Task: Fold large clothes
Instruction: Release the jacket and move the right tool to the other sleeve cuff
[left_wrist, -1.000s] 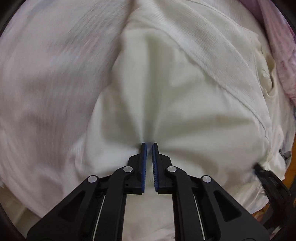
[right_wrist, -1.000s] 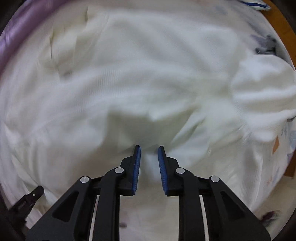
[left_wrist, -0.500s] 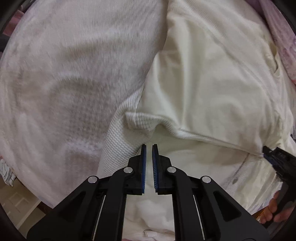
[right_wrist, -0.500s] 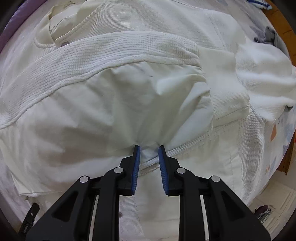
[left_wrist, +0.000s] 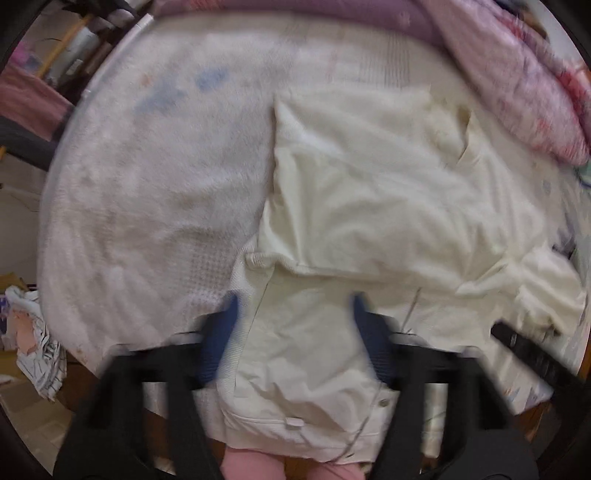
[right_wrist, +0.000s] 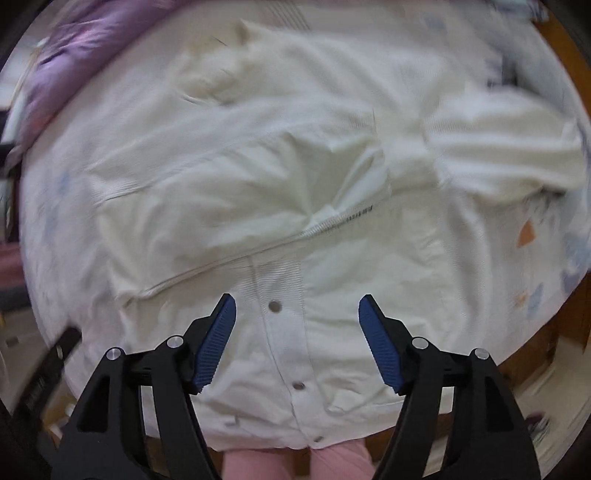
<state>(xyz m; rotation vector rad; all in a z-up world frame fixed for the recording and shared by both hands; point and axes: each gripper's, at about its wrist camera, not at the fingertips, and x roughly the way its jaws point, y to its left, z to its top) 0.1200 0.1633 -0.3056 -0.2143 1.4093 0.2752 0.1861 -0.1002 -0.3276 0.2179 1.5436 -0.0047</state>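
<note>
**Both grips let go, first fold laid down**

Left wrist view: my left gripper (left_wrist: 291, 332) has risen well clear of the cream jacket (left_wrist: 369, 206), and its jaws are opening with nothing between them. A second ago they were pinched shut on a bunch of the fabric; now that fabric lies released. The jacket rests on the white bed cover (left_wrist: 147, 177), its folded-over edge (left_wrist: 314, 267) lying across the body just beyond my fingertips. The pink quilt (left_wrist: 517, 74) is heaped past the jacket's far corner.

Right wrist view: my right gripper (right_wrist: 297, 339) is likewise lifted and its jaws are opening, empty, where a moment ago they nipped the ribbed hem. Directly beneath it runs the jacket's snap placket (right_wrist: 284, 332), and the ribbed hem (right_wrist: 332, 219) sits just beyond that. A loose sleeve (right_wrist: 506, 147) sprawls off to the jacket's right side.

I judge one fold finished; the sleeve likely needs tucking next.
</note>
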